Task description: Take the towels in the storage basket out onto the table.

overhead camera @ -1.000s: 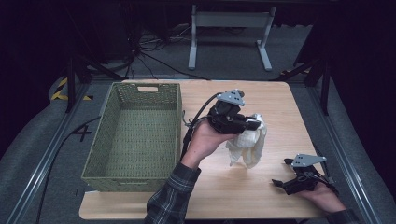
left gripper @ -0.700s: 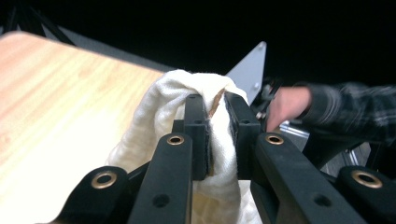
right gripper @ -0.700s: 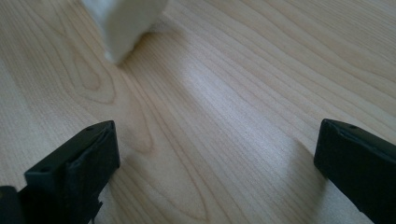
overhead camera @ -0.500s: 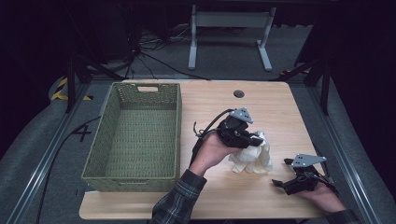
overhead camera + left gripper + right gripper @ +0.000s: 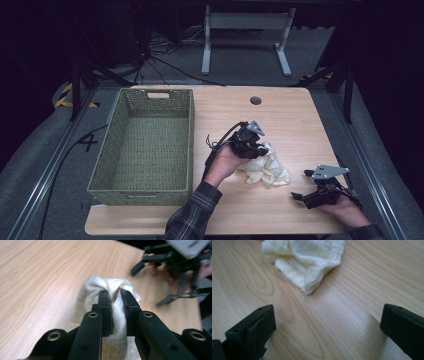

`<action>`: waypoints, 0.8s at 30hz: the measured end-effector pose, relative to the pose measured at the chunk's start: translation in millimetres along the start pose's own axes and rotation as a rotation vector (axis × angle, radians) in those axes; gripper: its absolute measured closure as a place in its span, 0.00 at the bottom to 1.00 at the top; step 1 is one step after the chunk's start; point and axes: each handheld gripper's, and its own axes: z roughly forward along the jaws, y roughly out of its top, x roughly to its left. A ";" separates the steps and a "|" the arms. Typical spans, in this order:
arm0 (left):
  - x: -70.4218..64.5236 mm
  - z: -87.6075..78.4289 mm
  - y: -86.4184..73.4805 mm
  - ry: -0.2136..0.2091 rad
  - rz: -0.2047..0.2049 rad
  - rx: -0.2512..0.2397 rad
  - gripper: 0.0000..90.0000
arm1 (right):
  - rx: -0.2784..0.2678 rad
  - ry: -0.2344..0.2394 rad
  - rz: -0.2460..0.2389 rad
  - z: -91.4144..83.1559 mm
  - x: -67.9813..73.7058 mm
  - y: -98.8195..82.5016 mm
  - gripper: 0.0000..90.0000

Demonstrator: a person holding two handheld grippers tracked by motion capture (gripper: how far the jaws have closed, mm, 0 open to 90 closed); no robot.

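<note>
A crumpled cream cloth (image 5: 265, 169) lies on the wooden table (image 5: 295, 115), right of centre. My left gripper (image 5: 260, 148) is shut on its upper fold; the left gripper view shows the cloth (image 5: 93, 287) pinched between the two black jaws of that gripper (image 5: 115, 295). My right gripper (image 5: 300, 196) rests low near the table's front right, held in a hand, jaws wide open and empty. In the right gripper view the cloth (image 5: 309, 257) lies ahead of the open right gripper (image 5: 328, 315), apart from it.
A green woven basket (image 5: 105, 172) with nothing in it stands on the table's left half. A small round dark hole (image 5: 255, 100) sits near the far edge. The far gripper (image 5: 160, 272) appears beyond the cloth in the left gripper view.
My left gripper has come down toward the table with the cloth, which hung in the air and now lies spread on the wood. The right gripper has stayed put.
</note>
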 end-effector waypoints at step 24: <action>-21.9 -8.8 -30.8 0.064 -0.052 0.006 0.63 | -0.047 0.040 -0.031 -14.6 5.1 16.3 0.38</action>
